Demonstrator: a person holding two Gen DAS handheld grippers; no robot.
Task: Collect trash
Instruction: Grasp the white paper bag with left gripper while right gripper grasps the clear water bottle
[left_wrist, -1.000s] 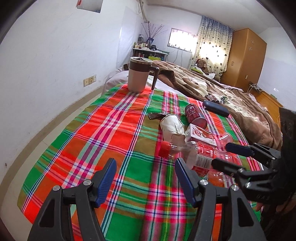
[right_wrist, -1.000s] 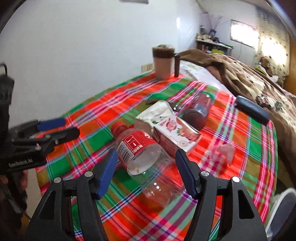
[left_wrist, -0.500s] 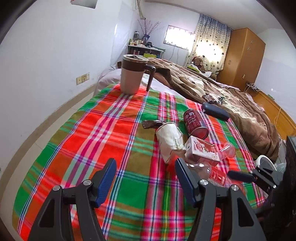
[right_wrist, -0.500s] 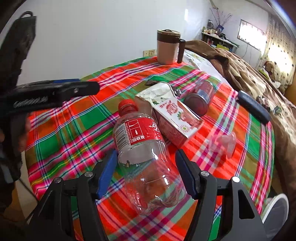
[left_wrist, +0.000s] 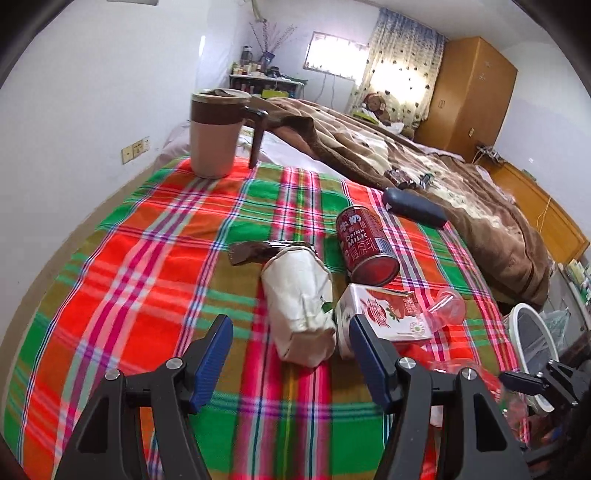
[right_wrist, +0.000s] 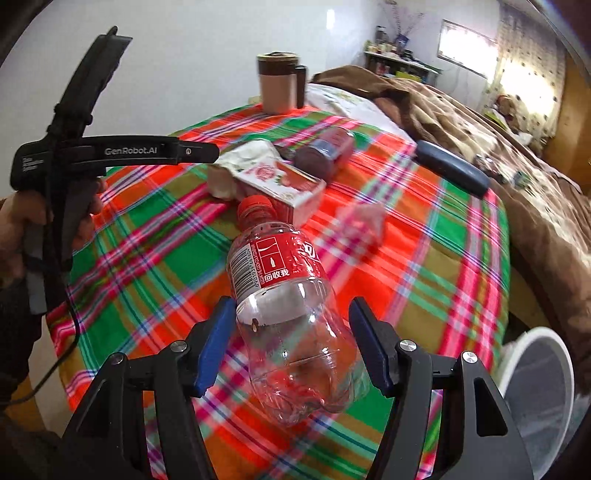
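Trash litters a plaid bedspread (left_wrist: 155, 258): seen from the left wrist, the left gripper (left_wrist: 290, 356) gapes empty near a crumpled white paper bag (left_wrist: 299, 299), soft and light. From the right wrist, the right gripper (right_wrist: 293, 349) straddles, unclamped, an empty plastic bottle (right_wrist: 284, 306), lying cap away; its slick, crushable belly looks the best hold.

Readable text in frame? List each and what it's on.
"DRINK MILK": red can, lying down.
"GenRobot.AI": left gripper arm, in the right wrist view.
"回收我": plastic bottle label; barcode digits too small.
Red-and-white carton: print too blurred.
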